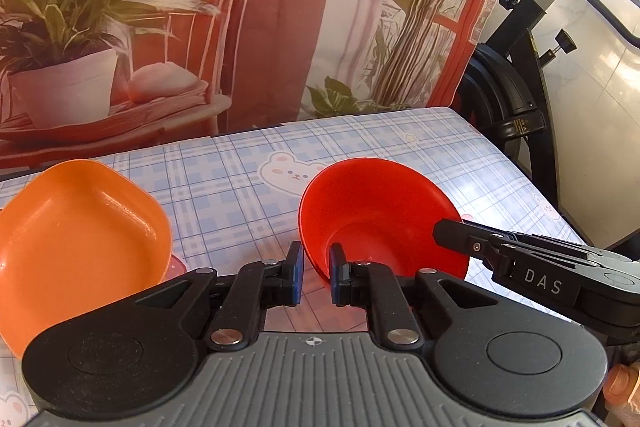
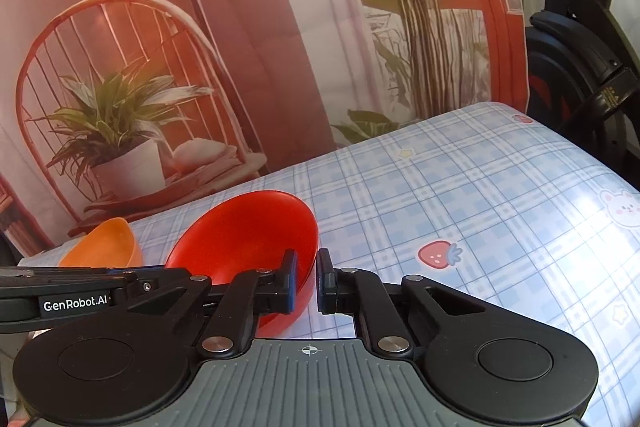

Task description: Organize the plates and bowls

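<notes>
A: Where is the red bowl [image 1: 376, 215]?

B: It sits tipped on the blue check cloth [image 1: 240, 171]. The orange bowl [image 1: 76, 247] is just to its left.

A: What is the left gripper [image 1: 316, 277] doing?

B: Its jaws are a little apart, on both sides of the red bowl's near rim. I cannot tell if they pinch it.

A: And the right gripper [image 2: 306, 277]?

B: Its jaws are closed on the red bowl's right rim, one inside, one outside.

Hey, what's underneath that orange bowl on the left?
A sliver of something pink and translucent peeks out beneath the orange bowl at its right edge, on the plaid tablecloth. The bowl covers the rest, so what it is cannot be told.
</notes>
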The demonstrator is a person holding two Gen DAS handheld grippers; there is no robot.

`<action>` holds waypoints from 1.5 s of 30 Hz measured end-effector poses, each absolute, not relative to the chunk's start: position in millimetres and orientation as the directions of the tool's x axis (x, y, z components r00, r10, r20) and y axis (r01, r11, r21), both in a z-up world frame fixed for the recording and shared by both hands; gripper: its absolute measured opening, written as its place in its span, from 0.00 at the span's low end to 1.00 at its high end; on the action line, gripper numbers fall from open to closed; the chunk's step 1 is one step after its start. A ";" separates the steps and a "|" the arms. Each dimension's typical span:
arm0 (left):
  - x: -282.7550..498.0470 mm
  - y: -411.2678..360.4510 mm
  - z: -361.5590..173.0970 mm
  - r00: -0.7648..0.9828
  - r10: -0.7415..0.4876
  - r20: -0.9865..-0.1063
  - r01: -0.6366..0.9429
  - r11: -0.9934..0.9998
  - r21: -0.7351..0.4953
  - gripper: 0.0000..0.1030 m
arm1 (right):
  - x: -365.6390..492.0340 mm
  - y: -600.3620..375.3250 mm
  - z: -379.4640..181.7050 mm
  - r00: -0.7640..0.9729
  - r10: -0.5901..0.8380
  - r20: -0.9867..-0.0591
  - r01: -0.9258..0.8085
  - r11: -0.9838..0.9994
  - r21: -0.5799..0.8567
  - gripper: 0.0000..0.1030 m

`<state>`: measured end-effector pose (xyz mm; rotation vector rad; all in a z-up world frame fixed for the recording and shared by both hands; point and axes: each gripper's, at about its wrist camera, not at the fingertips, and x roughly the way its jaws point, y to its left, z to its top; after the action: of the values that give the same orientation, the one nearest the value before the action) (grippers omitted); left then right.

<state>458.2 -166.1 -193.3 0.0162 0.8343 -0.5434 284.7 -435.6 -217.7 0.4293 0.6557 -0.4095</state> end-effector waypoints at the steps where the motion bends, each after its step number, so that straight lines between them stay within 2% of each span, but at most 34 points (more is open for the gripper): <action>1: 456.2 -165.9 -193.0 0.542 -0.450 -0.710 0.467 0.864 -0.190 0.14 | 283.5 -434.5 -216.3 0.721 -0.226 -0.655 0.491 0.834 0.253 0.08; 21: 364.5 -124.2 -136.8 0.606 -0.428 -0.671 0.471 0.873 -0.131 0.14 | 216.2 -365.3 -152.0 0.772 -0.189 -0.607 0.462 0.822 0.332 0.07; 45: 261.5 -61.7 -118.2 0.637 -0.486 -0.598 0.461 0.862 -0.210 0.16 | 153.9 -283.9 -117.4 0.784 -0.162 -0.599 0.402 0.868 0.292 0.08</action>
<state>261.5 -61.7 -118.2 -0.0393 0.6942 -0.5407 153.9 -283.9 -117.4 0.4247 0.5967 -0.3142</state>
